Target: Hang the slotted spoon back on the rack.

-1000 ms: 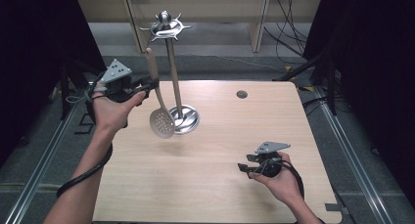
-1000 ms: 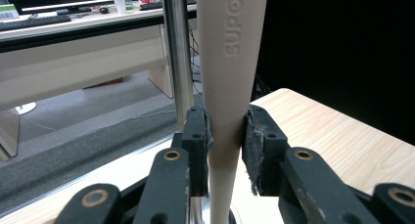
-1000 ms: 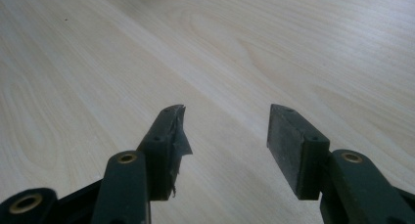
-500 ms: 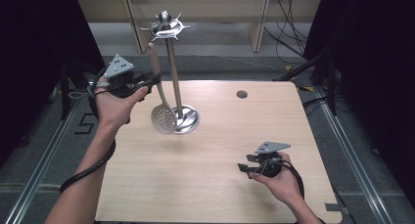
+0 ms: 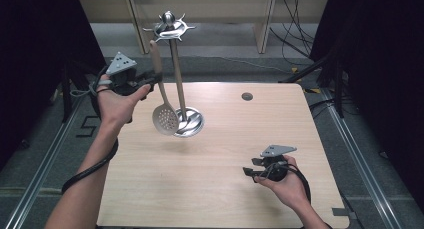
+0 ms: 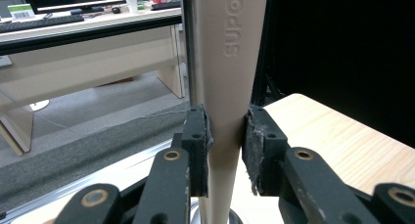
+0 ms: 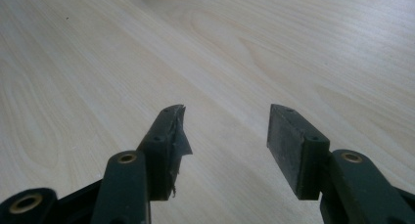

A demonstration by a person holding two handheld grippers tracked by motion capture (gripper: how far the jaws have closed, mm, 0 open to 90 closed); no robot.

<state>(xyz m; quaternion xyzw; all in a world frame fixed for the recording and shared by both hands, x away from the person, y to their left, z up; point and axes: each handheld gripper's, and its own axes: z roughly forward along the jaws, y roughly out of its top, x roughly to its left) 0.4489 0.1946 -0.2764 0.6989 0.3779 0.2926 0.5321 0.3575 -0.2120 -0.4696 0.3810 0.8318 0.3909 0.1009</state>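
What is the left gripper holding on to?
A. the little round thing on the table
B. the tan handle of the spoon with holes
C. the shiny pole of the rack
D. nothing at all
B: in the left gripper view the left gripper has both jaws pressed against the tan handle of the slotted spoon, with the metal rack pole just behind it.

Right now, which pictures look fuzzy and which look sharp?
Left gripper view: the spoon handle and pads look sharp, the desks behind soft. Right gripper view: the jaws look sharp, the far table blurs. High view: sharp table, dark sides.
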